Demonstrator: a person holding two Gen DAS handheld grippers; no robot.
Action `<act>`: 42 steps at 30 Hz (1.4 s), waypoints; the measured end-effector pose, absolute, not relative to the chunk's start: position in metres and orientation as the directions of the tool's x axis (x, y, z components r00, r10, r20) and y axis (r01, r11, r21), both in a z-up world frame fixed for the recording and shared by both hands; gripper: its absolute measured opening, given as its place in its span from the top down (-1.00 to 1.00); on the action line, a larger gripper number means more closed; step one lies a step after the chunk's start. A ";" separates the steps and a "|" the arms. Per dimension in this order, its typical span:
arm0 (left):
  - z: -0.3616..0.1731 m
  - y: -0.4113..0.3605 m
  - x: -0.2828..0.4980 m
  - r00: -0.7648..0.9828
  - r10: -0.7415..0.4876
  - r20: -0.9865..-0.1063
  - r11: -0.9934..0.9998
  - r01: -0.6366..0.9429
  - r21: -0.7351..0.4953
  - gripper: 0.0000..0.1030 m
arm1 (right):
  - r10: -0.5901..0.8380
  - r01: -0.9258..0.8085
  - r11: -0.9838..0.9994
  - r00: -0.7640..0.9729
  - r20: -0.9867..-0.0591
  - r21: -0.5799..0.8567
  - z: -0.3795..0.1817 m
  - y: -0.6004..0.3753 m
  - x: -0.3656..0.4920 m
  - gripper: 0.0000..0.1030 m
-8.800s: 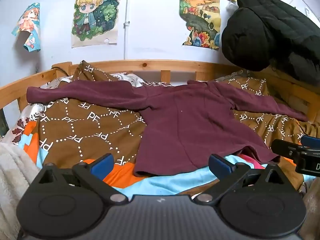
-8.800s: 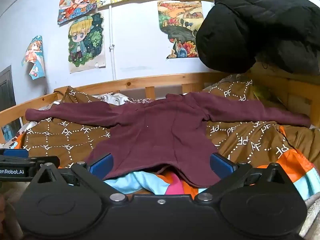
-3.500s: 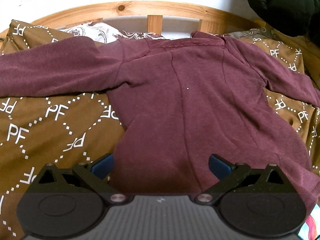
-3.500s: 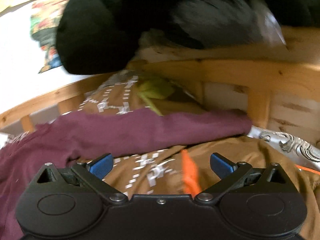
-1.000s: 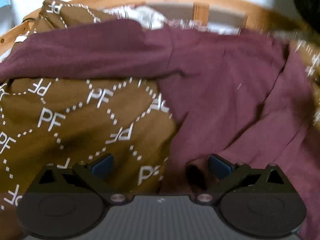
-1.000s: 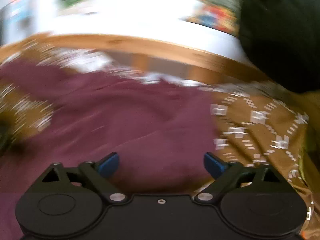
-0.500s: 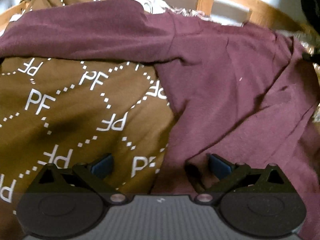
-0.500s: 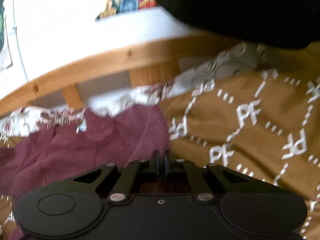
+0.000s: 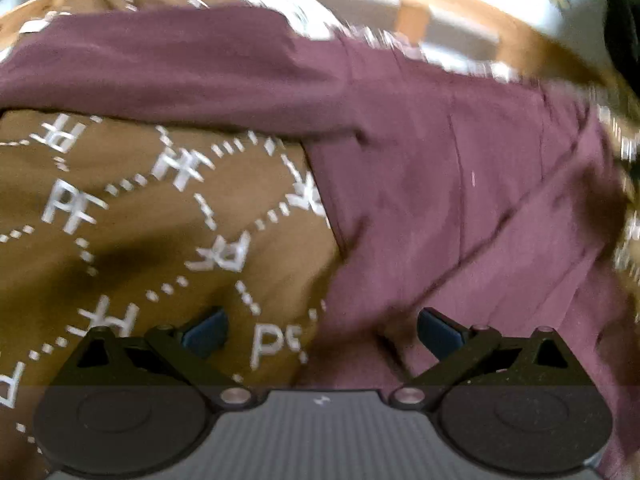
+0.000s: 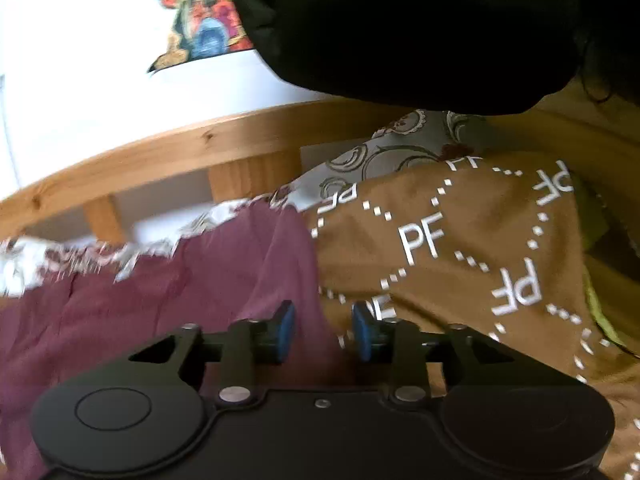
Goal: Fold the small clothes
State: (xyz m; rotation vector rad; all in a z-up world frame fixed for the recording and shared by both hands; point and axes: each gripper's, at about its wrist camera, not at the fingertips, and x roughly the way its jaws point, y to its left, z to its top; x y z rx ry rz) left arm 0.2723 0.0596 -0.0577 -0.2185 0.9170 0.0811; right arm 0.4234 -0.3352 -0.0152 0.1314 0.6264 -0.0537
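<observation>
A maroon long-sleeved top (image 9: 440, 184) lies on a brown quilt (image 9: 120, 208) printed with white "PF" letters. Its left sleeve (image 9: 160, 64) stretches out to the left. The right sleeve is folded in over the body, making a diagonal crease (image 9: 520, 220). My left gripper (image 9: 320, 330) is open, low over the top's left hem edge. In the right wrist view the top's right shoulder edge (image 10: 248, 264) lies by the quilt (image 10: 460, 240). My right gripper (image 10: 323, 332) stands partly open over that edge, holding nothing.
A wooden bed rail (image 10: 180, 148) runs along the far side, also in the left wrist view (image 9: 408, 20). A black padded jacket (image 10: 420, 20) hangs over the right end. A patterned pillow (image 10: 384, 156) lies under it. Posters (image 10: 204, 24) hang on the white wall.
My right gripper was shut half a second ago and has now opened part way over the top's right edge. The right sleeve has been folded across the body. The left gripper barely moved.
</observation>
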 end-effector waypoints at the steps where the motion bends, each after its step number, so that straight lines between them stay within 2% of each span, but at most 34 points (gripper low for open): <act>1: -0.050 0.064 0.270 0.634 -0.008 -0.773 0.971 -0.179 -0.157 -0.99 | -0.006 0.074 0.993 0.813 -0.583 0.094 -0.014 -0.336 0.413 0.02; 4: -0.025 0.083 0.267 0.720 0.062 -0.691 0.969 -0.211 -0.132 -0.99 | 0.037 0.008 0.997 0.826 -0.562 0.077 -0.009 -0.331 0.374 -0.29; 8: 0.015 0.125 0.255 0.797 0.290 -0.529 0.926 -0.374 -0.056 -0.99 | 0.126 -0.034 0.984 0.824 -0.552 0.175 -0.001 -0.321 0.327 -0.60; 11: 0.038 0.162 0.237 0.776 0.408 -0.481 0.873 -0.486 -0.045 -0.99 | 0.195 -0.076 0.968 0.829 -0.524 0.240 0.007 -0.309 0.294 -0.82; 12: 0.044 0.176 0.233 0.766 0.433 -0.475 0.857 -0.513 -0.046 -0.99 | 0.209 -0.086 0.964 0.830 -0.516 0.253 0.010 -0.306 0.286 -0.95; 13: 0.049 0.190 0.229 0.752 0.450 -0.482 0.844 -0.534 -0.045 -0.99 | 0.227 -0.098 0.959 0.832 -0.506 0.267 0.012 -0.301 0.275 -0.99; 17: 0.061 0.239 0.226 0.662 0.501 -0.558 0.799 -0.601 0.004 -0.99 | 0.275 -0.154 0.947 0.842 -0.465 0.282 0.016 -0.282 0.234 -0.99; 21: 0.074 0.269 0.219 0.661 0.525 -0.536 0.817 -0.568 0.099 -0.99 | 0.294 -0.167 0.940 0.836 -0.463 0.296 0.007 -0.271 0.205 -0.99; 23: 0.078 0.280 0.216 0.683 0.500 -0.532 0.845 -0.521 0.124 -0.99 | 0.307 -0.179 0.937 0.829 -0.467 0.299 -0.002 -0.268 0.192 -0.99; 28: 0.077 0.304 0.217 0.699 0.401 -0.591 0.898 -0.429 0.102 -0.97 | 0.316 -0.197 0.940 0.808 -0.498 0.277 -0.015 -0.259 0.189 -0.99; 36: 0.064 0.336 0.233 0.615 0.425 -0.665 0.873 -0.472 0.121 -0.89 | 0.308 -0.218 0.948 0.812 -0.497 0.231 -0.018 -0.249 0.187 -0.99; 39: 0.064 0.338 0.239 0.615 0.421 -0.667 0.884 -0.442 0.151 -0.70 | 0.276 -0.190 0.958 0.814 -0.511 0.214 -0.020 -0.250 0.188 -0.99; 40: 0.064 0.338 0.240 0.614 0.414 -0.671 0.889 -0.430 0.155 -0.52 | 0.267 -0.177 0.960 0.813 -0.517 0.218 -0.021 -0.251 0.189 -0.99; 41: 0.064 0.340 0.242 0.612 0.401 -0.681 0.895 -0.421 0.149 -0.25 | 0.261 -0.167 0.961 0.812 -0.522 0.220 -0.022 -0.253 0.189 -0.99; 42: 0.063 0.342 0.244 0.609 0.387 -0.692 0.899 -0.415 0.138 -0.11 | 0.254 -0.157 0.962 0.812 -0.526 0.223 -0.023 -0.254 0.189 -0.99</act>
